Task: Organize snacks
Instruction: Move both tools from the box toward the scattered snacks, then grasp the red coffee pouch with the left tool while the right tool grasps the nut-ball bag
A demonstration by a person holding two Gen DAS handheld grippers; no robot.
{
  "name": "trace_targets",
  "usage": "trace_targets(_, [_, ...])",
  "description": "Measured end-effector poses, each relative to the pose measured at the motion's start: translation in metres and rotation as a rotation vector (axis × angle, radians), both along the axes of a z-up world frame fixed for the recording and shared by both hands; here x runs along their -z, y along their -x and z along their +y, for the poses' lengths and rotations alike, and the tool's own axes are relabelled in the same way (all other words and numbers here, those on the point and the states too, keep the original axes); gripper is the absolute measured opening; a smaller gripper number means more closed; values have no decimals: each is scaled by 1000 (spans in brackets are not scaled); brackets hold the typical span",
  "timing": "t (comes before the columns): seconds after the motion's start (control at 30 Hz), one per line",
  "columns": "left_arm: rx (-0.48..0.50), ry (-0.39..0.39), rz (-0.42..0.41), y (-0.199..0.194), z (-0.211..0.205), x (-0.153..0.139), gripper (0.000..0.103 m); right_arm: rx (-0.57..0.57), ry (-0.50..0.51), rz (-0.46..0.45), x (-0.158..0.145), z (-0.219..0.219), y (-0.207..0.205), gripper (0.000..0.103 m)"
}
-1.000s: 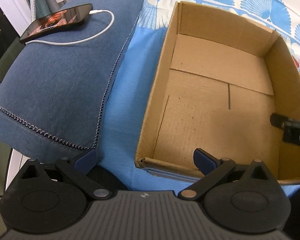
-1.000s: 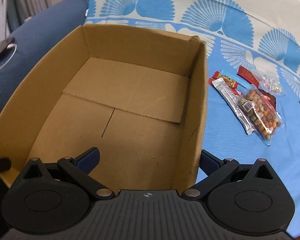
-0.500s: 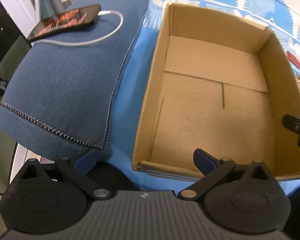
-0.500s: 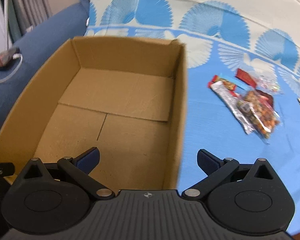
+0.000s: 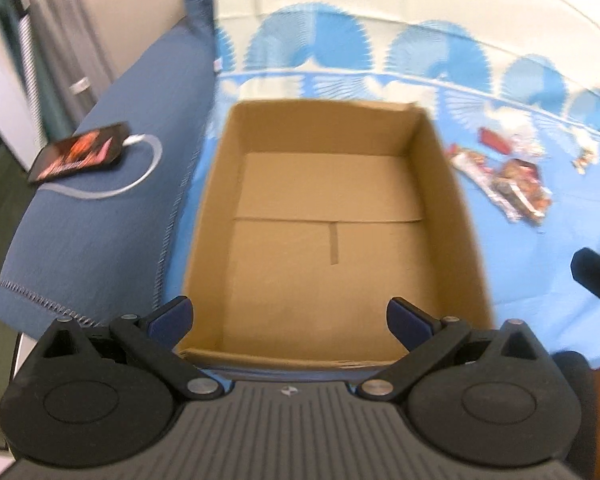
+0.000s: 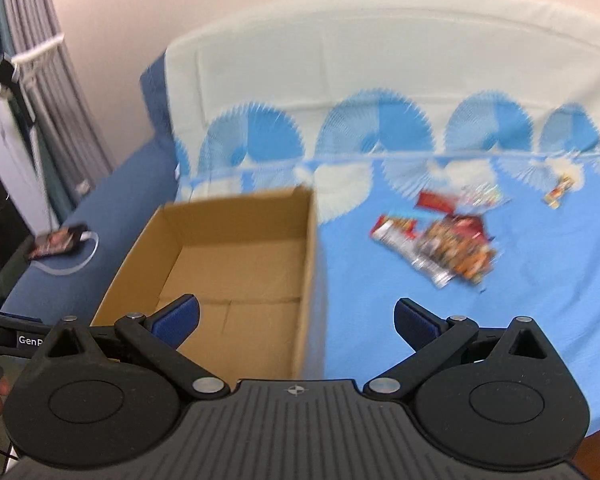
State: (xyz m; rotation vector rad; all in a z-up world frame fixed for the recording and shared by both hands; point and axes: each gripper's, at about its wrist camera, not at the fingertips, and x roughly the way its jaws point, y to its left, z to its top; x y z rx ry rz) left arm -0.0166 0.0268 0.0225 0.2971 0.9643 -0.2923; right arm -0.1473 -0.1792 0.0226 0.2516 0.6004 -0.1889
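Note:
An open cardboard box (image 5: 452, 184) (image 6: 310, 264) with nothing inside sits on the blue patterned sheet. A heap of snack packets (image 5: 512, 184) (image 6: 448, 248) lies on the sheet to the box's right, with one small packet (image 6: 558, 192) farther right. My left gripper (image 5: 288, 316) is open above the box's near edge, holding nothing. My right gripper (image 6: 296, 320) is open above the box's right wall, also holding nothing. Both views are blurred by motion.
A phone (image 5: 78, 152) (image 6: 56, 240) on a white cable lies on the dark blue cushion (image 5: 100, 240) left of the box. The other gripper's tip (image 5: 596, 276) shows at the right edge. A white headboard (image 6: 380, 52) and curtains (image 6: 40, 80) stand behind.
Both grippers have pulled back and up from the box, so the whole box and the snack heap now show. The right gripper no longer straddles the box's right wall.

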Motion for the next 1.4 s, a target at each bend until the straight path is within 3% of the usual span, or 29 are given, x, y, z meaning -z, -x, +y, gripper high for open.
trace_targets(0.13, [74, 9, 4, 12, -33, -7, 103, 75, 29, -43, -7, -24, 26, 103])
trace_targets(0.27, [122, 25, 58, 15, -65, -8, 103, 154, 53, -44, -2, -59, 44, 103])
trace_targets(0.5, [141, -1, 72, -3, -118, -5, 103, 221, 75, -7, 14, -113, 43, 103])
trace_targets(0.67, [113, -17, 38, -32, -148, -10, 103, 160, 111, 85, 47, -151, 0, 103])
trace_targets(0.93, [37, -71, 21, -88, -173, -5, 103, -4, 195, 249, 127, -189, -122, 103])
trace_targets(1.1, [28, -85, 28, -113, -192, 1, 103, -82, 325, 295, 163, -202, -191, 103])
trace_targets(1.23, [49, -81, 43, -124, -217, 11, 103, -79, 299, 388, 191, -217, -219, 102])
trace_targets(1.27, [59, -80, 48, -126, -224, 14, 103, -86, 295, 372, 193, -219, -217, 100])
trace_targets(1.33, [78, -77, 52, -127, -239, 20, 103, -78, 257, 317, 189, -222, -206, 82])
trace_targets(1.4, [98, -74, 59, -126, -254, 29, 103, -49, 207, 291, 186, -230, -189, 76])
